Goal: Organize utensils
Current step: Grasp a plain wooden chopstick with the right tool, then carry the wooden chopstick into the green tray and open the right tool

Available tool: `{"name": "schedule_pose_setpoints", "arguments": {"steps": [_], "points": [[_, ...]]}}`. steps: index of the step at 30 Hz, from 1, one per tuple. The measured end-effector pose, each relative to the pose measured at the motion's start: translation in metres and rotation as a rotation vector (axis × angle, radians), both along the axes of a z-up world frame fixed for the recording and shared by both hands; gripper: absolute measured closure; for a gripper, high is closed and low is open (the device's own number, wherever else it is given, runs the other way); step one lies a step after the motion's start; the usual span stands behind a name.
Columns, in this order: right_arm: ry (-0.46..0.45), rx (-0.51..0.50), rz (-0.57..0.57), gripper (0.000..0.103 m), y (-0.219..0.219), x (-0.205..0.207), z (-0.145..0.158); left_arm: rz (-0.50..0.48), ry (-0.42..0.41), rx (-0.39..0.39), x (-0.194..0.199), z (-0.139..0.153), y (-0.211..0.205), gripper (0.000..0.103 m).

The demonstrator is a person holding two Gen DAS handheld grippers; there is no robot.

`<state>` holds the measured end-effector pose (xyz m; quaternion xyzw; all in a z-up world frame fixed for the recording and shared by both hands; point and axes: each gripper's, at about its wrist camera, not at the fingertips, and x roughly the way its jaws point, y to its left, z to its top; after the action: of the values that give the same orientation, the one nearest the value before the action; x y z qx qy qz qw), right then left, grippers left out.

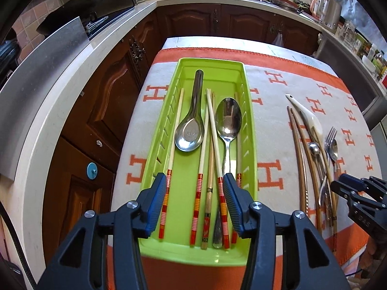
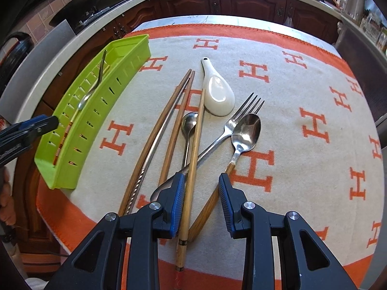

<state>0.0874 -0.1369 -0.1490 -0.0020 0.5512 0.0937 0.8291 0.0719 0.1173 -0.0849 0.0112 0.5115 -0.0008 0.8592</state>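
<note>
A green utensil tray (image 1: 249,111) lies on the cloth and holds several striped chopsticks (image 1: 197,193), a steel soup spoon (image 1: 189,133) and a steel tablespoon (image 1: 228,118). My left gripper (image 1: 194,188) is open and empty above the tray's near end. To the right lie loose utensils: brown chopsticks (image 2: 169,125), a white ceramic spoon (image 2: 219,96), a fork (image 2: 241,116), a wood-handled spoon (image 2: 245,130) and a small steel spoon (image 2: 189,123). My right gripper (image 2: 199,188) is open over their handles, one bamboo chopstick (image 2: 193,159) between its fingers. The tray also shows in the right wrist view (image 2: 101,101).
The table has a white and orange cloth with H marks (image 2: 314,96). Dark wood cabinets (image 1: 193,21) and a pale counter (image 1: 72,77) run around the far and left sides. A kettle (image 1: 324,7) stands at the back right.
</note>
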Motion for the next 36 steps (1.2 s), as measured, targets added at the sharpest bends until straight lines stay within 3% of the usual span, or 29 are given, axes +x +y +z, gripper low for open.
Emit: {"name": "schedule_pose_setpoints", "arguments": {"steps": [12,14,16,23,29,36], "points": [[-0.046,-0.133,0.088,0.072,0.024,0.002,-0.006,-0.013,-0.001,-0.037,-0.016,0.0,-0.001,0.053],[-0.058,-0.142,0.1,0.08,0.027,0.003,-0.008,-0.014,0.0,-0.045,-0.017,-0.001,0.0,0.053],[-0.049,-0.125,0.108,0.095,0.029,0.004,-0.008,-0.016,0.0,-0.048,-0.019,-0.001,0.0,0.053],[-0.037,-0.042,0.052,0.097,0.018,0.0,0.005,-0.017,-0.011,-0.068,-0.023,-0.001,0.005,0.053],[-0.072,0.079,0.03,0.097,0.015,0.0,0.048,-0.004,-0.018,-0.076,-0.022,0.001,0.009,0.053],[-0.116,0.227,0.047,0.097,0.044,0.015,0.104,0.029,-0.073,-0.06,-0.019,0.018,0.02,0.053]]}}
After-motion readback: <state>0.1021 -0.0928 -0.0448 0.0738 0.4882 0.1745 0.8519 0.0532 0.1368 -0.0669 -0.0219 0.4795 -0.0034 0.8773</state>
